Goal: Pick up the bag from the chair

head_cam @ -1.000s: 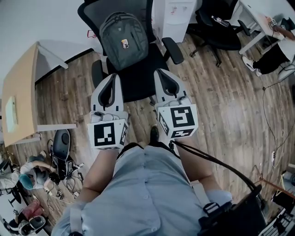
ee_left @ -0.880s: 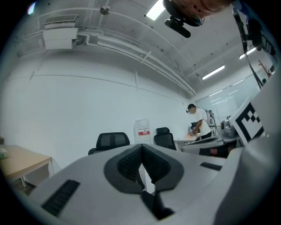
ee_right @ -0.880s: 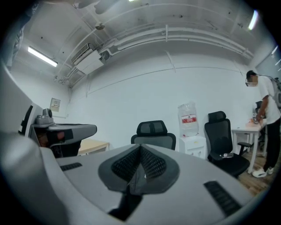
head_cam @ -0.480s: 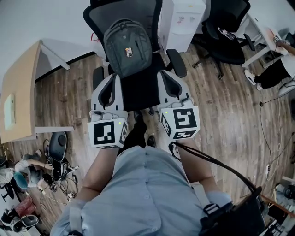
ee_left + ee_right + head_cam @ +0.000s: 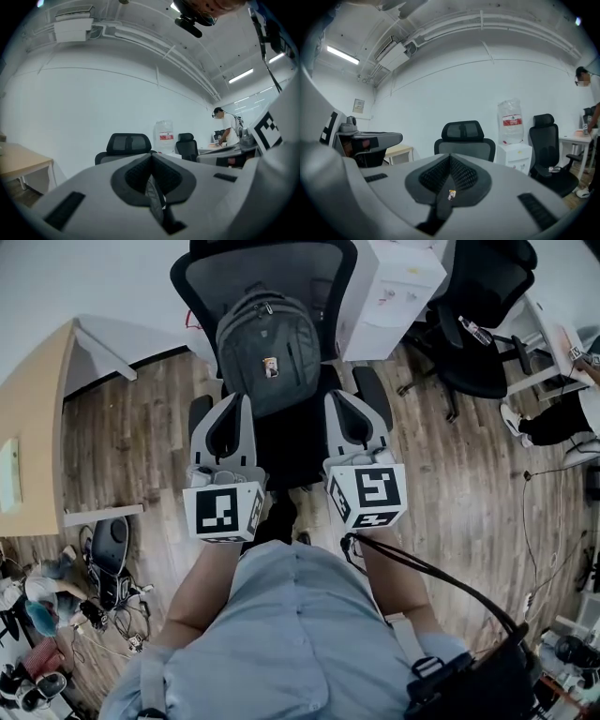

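A grey backpack point(image 5: 268, 351) stands upright on the seat of a black mesh office chair point(image 5: 309, 273), leaning on its backrest. My left gripper point(image 5: 230, 401) is held over the seat's front left, just below the bag's lower left corner, jaws shut and empty. At the bag's lower right my right gripper point(image 5: 341, 397) is also shut and empty. The left gripper view shows its jaws point(image 5: 151, 157) closed, with the chair's headrest point(image 5: 129, 142) above them. In the right gripper view the closed jaws point(image 5: 450, 157) sit under the same chair point(image 5: 463, 135); the bag's yellow tag point(image 5: 451, 193) peeps through the slit.
A white water dispenser point(image 5: 390, 285) stands right of the chair, its bottle point(image 5: 512, 122) on top. A second black chair point(image 5: 480, 296) and a seated person point(image 5: 562, 352) are at the far right. A wooden desk point(image 5: 28, 437) is on the left; gear and cables point(image 5: 103, 577) lie on the floor.
The chair and bag have come closer and lower in the head view as I stepped forward. Both grippers now reach over the seat's front, still shut.
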`<action>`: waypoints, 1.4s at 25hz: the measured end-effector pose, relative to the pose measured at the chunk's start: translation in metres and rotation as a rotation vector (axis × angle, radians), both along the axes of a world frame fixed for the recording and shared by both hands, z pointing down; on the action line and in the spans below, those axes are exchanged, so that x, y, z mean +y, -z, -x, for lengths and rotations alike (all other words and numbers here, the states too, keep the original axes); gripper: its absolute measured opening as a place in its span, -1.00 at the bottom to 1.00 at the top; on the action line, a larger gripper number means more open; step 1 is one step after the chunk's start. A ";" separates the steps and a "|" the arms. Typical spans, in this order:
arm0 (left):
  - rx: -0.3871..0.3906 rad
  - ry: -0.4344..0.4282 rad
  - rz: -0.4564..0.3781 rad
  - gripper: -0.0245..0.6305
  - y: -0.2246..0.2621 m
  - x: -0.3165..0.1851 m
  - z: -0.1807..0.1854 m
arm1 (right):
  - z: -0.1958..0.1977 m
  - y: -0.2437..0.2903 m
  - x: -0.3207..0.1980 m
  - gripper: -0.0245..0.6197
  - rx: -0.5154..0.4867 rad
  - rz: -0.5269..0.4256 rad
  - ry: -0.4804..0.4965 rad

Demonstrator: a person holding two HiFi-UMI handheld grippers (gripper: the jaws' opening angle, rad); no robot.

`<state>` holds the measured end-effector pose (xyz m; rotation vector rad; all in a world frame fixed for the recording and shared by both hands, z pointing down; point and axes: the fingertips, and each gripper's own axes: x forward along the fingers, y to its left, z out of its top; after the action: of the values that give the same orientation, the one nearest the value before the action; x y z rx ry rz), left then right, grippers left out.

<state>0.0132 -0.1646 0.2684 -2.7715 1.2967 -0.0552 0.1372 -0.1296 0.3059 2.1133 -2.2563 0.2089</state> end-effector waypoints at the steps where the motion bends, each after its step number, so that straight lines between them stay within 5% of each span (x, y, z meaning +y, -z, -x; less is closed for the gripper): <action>1: 0.000 0.000 0.002 -0.92 0.000 -0.010 -0.002 | -0.002 0.000 -0.010 -0.92 0.001 0.003 0.001; 21: 0.037 0.026 0.035 -0.92 0.002 -0.168 -0.016 | -0.036 0.010 -0.171 -0.92 0.052 0.028 0.007; 35: -0.050 0.215 0.119 -0.92 -0.065 -0.194 -0.004 | -0.063 -0.062 -0.209 -0.91 0.060 0.145 0.182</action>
<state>0.0172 -0.3585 0.3331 -2.6921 1.6229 -0.2203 0.2006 -0.3385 0.3680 1.8088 -2.3048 0.2884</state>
